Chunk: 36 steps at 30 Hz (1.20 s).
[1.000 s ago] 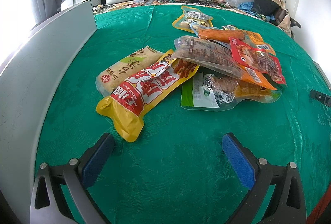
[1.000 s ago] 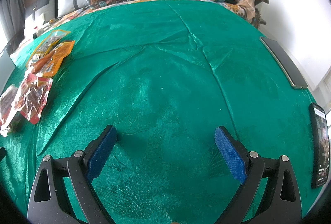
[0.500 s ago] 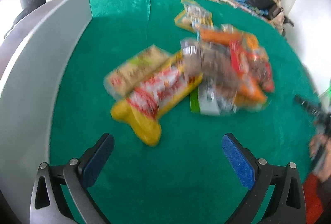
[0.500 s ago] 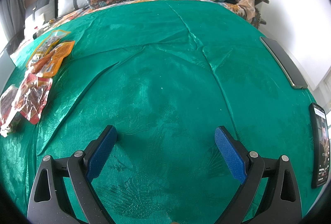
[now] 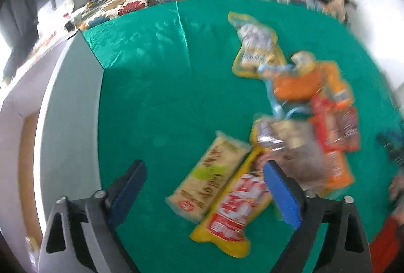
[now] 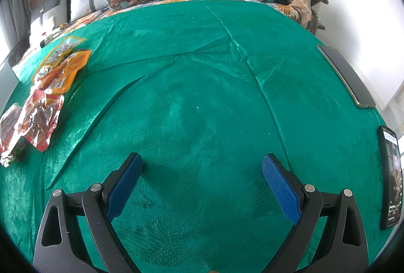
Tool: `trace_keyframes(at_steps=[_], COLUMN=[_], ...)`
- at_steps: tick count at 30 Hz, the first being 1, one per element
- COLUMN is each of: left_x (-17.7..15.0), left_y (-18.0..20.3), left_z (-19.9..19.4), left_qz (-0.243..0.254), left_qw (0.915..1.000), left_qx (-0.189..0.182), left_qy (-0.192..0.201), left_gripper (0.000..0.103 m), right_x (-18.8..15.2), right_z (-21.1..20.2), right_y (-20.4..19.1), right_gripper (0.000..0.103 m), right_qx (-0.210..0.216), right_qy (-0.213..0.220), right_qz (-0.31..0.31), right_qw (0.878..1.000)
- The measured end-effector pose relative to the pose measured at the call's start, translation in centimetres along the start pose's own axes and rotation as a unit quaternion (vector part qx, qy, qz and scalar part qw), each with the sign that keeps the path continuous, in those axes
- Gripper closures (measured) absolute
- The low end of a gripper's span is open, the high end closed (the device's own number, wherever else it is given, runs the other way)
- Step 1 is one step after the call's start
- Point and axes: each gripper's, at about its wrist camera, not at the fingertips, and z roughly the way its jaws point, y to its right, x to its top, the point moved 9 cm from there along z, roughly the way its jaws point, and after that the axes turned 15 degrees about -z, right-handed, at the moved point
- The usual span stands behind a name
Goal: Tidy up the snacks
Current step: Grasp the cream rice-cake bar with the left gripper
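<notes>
Left gripper (image 5: 204, 187) fingers spread but closing, gripping nothing; between them a pale rice-cracker pack (image 5: 208, 178) and yellow-red snack bag (image 5: 233, 207), blurred; beyond the right-hand finger, heaped orange and red pouches (image 5: 315, 106); right gripper (image 6: 202, 187) fingers released over bare green bedspread (image 6: 202, 71).

Left wrist view is motion-blurred: print on the yellow-and-red snack pack (image 5: 233, 207) and the pale cracker pack (image 5: 208, 178) is unreadable, and the brown-contents bag (image 5: 295, 149) overlaps packs beneath it, hiding their shapes. A red sleeve (image 5: 386, 245) is cut off at the lower right edge. In the right wrist view, the snack pile (image 6: 38, 106) runs off the left edge; the phone (image 6: 390, 181) screen is too small to read.
</notes>
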Motion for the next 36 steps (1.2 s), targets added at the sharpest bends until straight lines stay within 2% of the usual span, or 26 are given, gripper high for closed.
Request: trace_keyframes(at_steps=[2,5,7,9,16,22,24,25,26,27,29,32,36], left_x=[0.0,-0.6,-1.3,-1.5,-1.9,-2.6,-2.4,-2.3,-2.3,-2.3,-2.1,-2.7,-5.2], left_y=[-0.9,-1.4,-1.2,-1.2,-0.9,0.5,0.5,0.8,1.0,1.0,1.0,0.6,-0.9], left_z=[1.5,2.8,3.3,3.1,3.8,3.8,4.1,4.0,3.9,3.8,3.5,3.0,1.9], left_qz=[-0.013,-0.043,-0.027,-0.013,-0.031,0.018,0.035,0.040,0.038,0.037,0.026,-0.004,-0.082], left_qw=[0.9997,0.9987,0.9992,0.9997,0.9980,0.9981,0.9987,0.9986,0.9985,0.9987,0.9994,1.0000,0.9966], left_qx=[0.020,-0.008,-0.011,-0.014,-0.049,-0.054,-0.030,-0.031,-0.035,-0.032,-0.022,-0.002,0.008], left_qy=[-0.010,-0.026,-0.029,-0.014,-0.025,-0.024,-0.020,-0.016,-0.016,-0.013,-0.008,-0.001,-0.004], left_gripper=[0.018,0.021,0.022,0.022,0.022,0.023,0.030,0.033,0.041,0.055,0.074,0.074,0.074], right_x=[-0.1,-0.1,0.0,-0.1,-0.1,0.0,-0.1,-0.2,0.0,0.0,-0.1,-0.2,-0.2], right_z=[-0.1,-0.1,0.0,-0.1,-0.1,0.0,-0.1,-0.1,0.0,0.0,0.0,-0.2,-0.2], right_y=[-0.1,0.0,0.0,0.0,0.0,0.1,0.0,0.0,0.1,0.1,0.1,0.0,0.0], right_gripper=[0.006,0.005,0.005,0.005,0.005,0.005,0.005,0.006,0.006,0.005,0.006,0.006,0.005], right_qx=[0.000,0.000,0.000,0.000,0.000,0.001,0.001,0.001,0.001,0.001,0.001,0.001,0.001], right_qy=[0.000,0.000,0.000,0.000,0.000,0.000,0.000,0.000,0.000,0.000,0.000,0.000,0.001], right_qz=[0.000,0.000,0.000,0.000,0.000,0.000,0.000,0.000,0.000,0.000,0.000,0.000,0.000], right_qw=[1.000,1.000,1.000,1.000,1.000,1.000,1.000,1.000,1.000,1.000,1.000,1.000,1.000])
